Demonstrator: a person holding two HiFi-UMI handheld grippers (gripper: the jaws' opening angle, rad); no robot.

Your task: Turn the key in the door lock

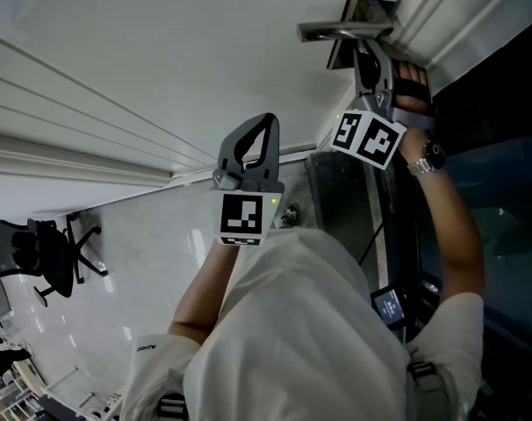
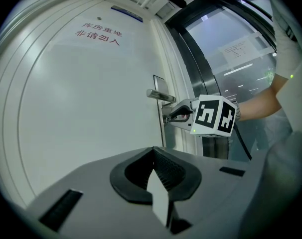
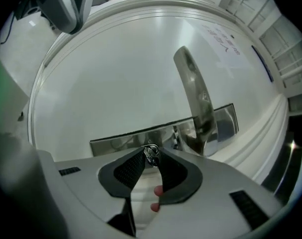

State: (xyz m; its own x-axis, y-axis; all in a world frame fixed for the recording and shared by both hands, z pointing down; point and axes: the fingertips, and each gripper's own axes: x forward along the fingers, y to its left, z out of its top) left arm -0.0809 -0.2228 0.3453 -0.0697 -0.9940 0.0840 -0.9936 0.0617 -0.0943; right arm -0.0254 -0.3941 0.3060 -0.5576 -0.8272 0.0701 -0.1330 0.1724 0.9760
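The right gripper [image 3: 152,158] sits low in the centre of its own view, its jaws drawn narrow with the dark ribbed tips pinching the small metal key [image 3: 151,151]. The key stands in the steel lock plate [image 3: 123,142], which runs as a band across the white door [image 3: 111,78] just above the jaws. The lever handle [image 3: 197,98] rises from the right end of that plate toward the upper middle of the frame.

In the left gripper view the right gripper shows right of centre, its marker cube [image 2: 214,115] toward the camera and its tips against the door's edge just below the handle. The left gripper [image 2: 154,154] fills the bottom of that view, jaws together and nothing between them, well apart from the lock. A sign with red characters [image 2: 101,34] sits in the upper left part of the door

In the head view an office chair [image 1: 46,257] stands at the left edge
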